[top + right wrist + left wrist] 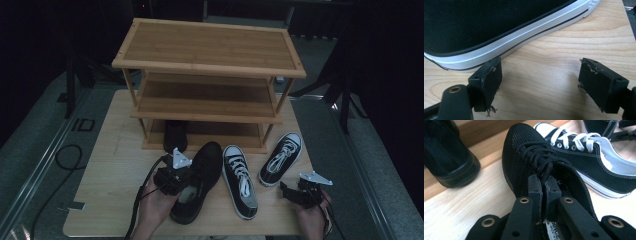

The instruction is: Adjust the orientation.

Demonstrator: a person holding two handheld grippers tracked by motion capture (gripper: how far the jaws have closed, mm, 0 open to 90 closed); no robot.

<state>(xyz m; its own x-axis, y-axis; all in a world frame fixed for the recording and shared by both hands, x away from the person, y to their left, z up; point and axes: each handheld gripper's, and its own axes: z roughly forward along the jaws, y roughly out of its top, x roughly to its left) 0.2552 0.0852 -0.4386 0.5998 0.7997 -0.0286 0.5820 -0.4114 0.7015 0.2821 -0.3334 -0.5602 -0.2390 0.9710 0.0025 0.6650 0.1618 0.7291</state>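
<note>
Left gripper [544,185]: jaws pinch black mesh shoe [531,152] at its tongue (thin hold); lift slowly, heel level, toward rack [205,107]. Right gripper [540,85]: wide, empty.

Wooden shoe rack [210,65], dark shoe [175,135] apparently on lowest shelf, two black-and-white sneakers [240,181]

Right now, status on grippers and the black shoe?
Left gripper shut on black mesh shoe tongue. Right gripper open, empty, beside sneaker. Path to rack open.
</note>
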